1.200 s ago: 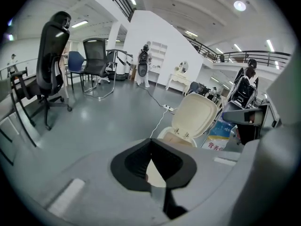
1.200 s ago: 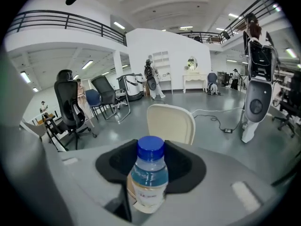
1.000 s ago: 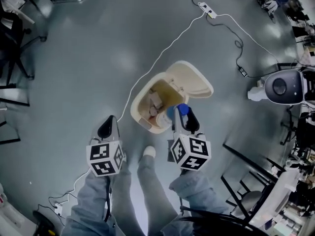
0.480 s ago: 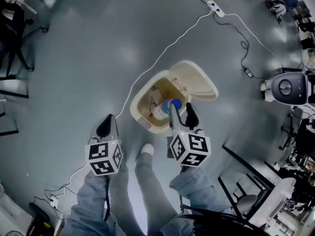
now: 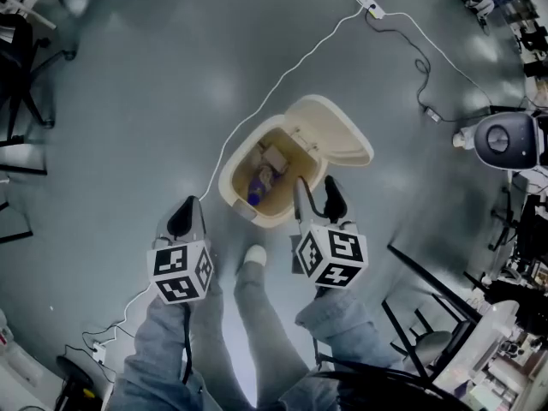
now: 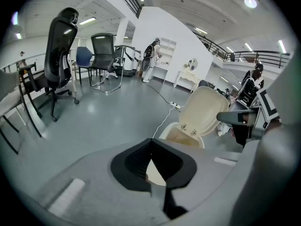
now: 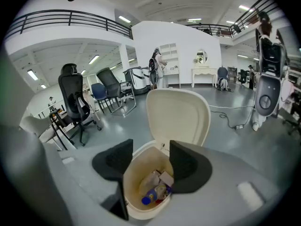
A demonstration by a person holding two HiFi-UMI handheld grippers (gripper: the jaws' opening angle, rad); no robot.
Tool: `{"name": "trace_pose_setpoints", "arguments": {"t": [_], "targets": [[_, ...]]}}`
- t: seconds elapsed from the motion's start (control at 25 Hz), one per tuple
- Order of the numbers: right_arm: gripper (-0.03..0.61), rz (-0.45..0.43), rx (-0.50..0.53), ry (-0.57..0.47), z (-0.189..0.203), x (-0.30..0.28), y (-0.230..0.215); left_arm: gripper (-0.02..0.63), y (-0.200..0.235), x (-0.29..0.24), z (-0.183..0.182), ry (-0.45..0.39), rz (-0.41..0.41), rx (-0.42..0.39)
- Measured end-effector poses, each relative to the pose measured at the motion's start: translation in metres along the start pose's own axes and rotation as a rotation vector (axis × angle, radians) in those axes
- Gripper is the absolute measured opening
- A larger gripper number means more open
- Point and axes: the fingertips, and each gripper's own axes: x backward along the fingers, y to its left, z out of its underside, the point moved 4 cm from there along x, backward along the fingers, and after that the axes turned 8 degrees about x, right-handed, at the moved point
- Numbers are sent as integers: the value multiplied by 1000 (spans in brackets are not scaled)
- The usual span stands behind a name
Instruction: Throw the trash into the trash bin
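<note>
Grey floor (image 5: pixel 120 118), glossy. A white power strip (image 5: pixel 368 8) lies on it. From the strip a white cable (image 5: pixel 282 84) runs across the floor, and a dark cord (image 5: pixel 419 71) trails off its other side. A rounded white-and-grey machine (image 5: pixel 501 142) stands well beyond that cord. Black office chairs (image 6: pixel 61 51) stand well apart from the strip.

The grey left gripper (image 5: pixel 189 208), topped by its marker cube, pointed steeply down, jaws together. To its right, the matching right gripper (image 5: pixel 316 197) tilted likewise, its jaws just opened wide, empty.

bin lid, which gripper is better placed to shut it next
Likely right: right gripper, jaws just opened and empty, hangs at the trash bin by its raised lid; left gripper is shut, farther off.
</note>
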Motion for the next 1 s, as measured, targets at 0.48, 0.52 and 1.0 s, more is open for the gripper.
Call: {"name": "trace_pose_setpoints", "arguments": {"t": [0.48,0.52,1.0], "targets": [[245,10,-33,4,6,5,-5,9,-9,-1,-1,3,14,-21],[245,11,-37,3,5,6,-5,9,-10,0,-3,3,17,-24],[159,30,-97,-29,-40,72,7,9,-48,51,-69,-55,99,-12]]}}
